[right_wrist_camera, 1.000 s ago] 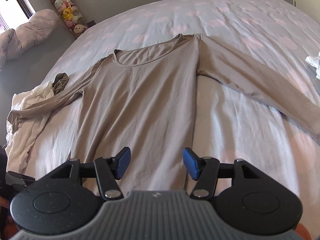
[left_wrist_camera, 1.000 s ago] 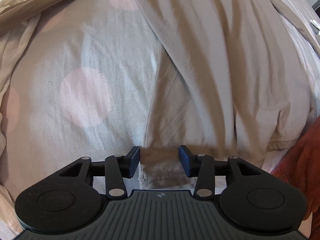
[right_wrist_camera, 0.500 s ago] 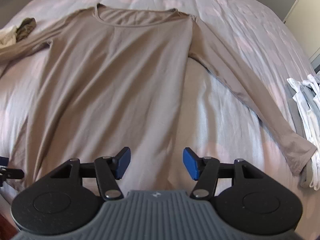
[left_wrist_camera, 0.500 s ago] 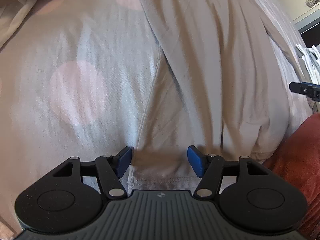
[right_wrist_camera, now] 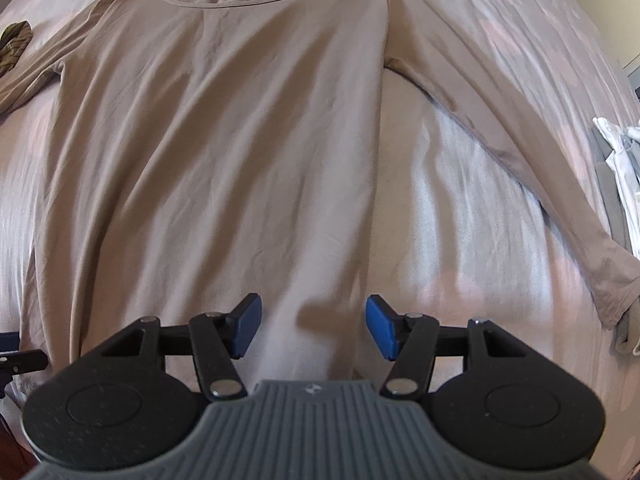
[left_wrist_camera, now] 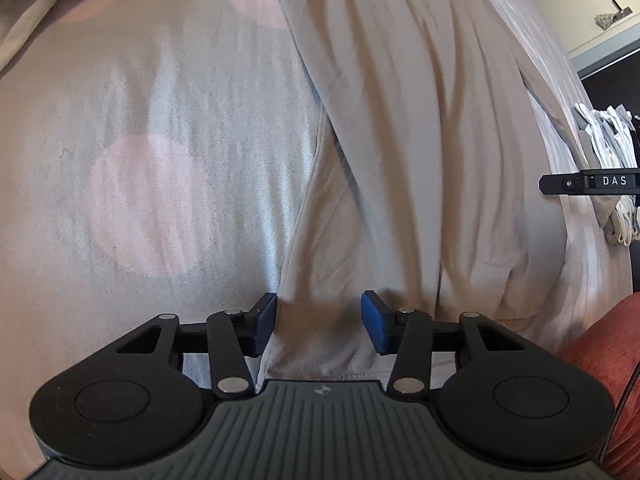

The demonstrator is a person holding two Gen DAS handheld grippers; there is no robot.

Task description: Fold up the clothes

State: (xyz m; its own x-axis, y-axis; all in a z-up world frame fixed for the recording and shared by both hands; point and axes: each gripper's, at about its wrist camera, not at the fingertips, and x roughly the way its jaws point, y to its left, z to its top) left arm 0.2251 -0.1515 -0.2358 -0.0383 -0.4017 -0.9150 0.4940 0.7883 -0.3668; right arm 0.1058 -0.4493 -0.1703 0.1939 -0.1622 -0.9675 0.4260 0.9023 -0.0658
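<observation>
Bed [right_wrist_camera: 500, 80] covered by a pale grey sheet printed with large pink dots, its cloth lightly creased. A taupe long-sleeved shirt [right_wrist_camera: 224, 152] lies flat and face up directly on the sheet, neckline at the far end, hem at the near edge, both sleeves spread outward. Beside the end of the shirt's left sleeve rests a small olive striped cloth [right_wrist_camera: 14, 42]. Just beyond the cuff of the shirt's right sleeve, at the bed's edge, sits a pile of white and grey garments [right_wrist_camera: 620, 184]. In the left wrist view, the shirt's lower left corner [left_wrist_camera: 328, 344] lies on the sheet near a pink dot [left_wrist_camera: 148, 208].
</observation>
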